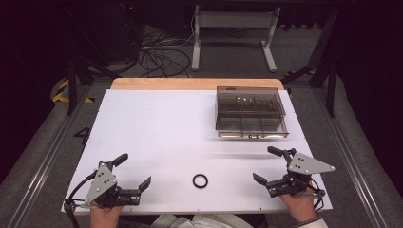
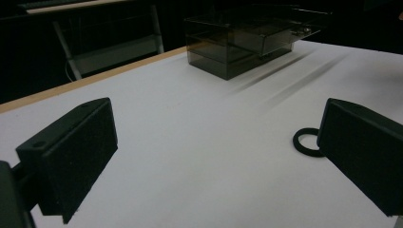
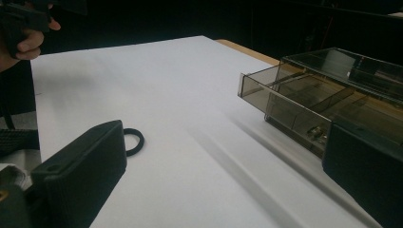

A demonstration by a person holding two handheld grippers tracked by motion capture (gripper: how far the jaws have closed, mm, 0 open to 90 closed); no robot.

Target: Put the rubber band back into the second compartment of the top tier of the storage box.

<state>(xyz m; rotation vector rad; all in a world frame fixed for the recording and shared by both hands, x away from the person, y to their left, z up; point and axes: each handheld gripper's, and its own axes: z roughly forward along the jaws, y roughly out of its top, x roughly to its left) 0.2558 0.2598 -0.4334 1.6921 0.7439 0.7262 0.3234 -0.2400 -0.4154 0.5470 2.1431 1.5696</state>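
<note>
Between my two grippers, near the front edge of the white table [image 1: 157, 123], sits a small black ring [image 1: 200, 181], flat and touching nothing. Left gripper [image 1: 132, 173] and right gripper [image 1: 268, 166] both have jaws spread wide, holding nothing. Ring looks light and rubbery, probably a bit floppy and thin, so I'd pinch across one side of the band. Smoky clear plastic box [image 1: 251, 113] at the far right looks hard and slick, bottom drawer poking out slightly.
</note>
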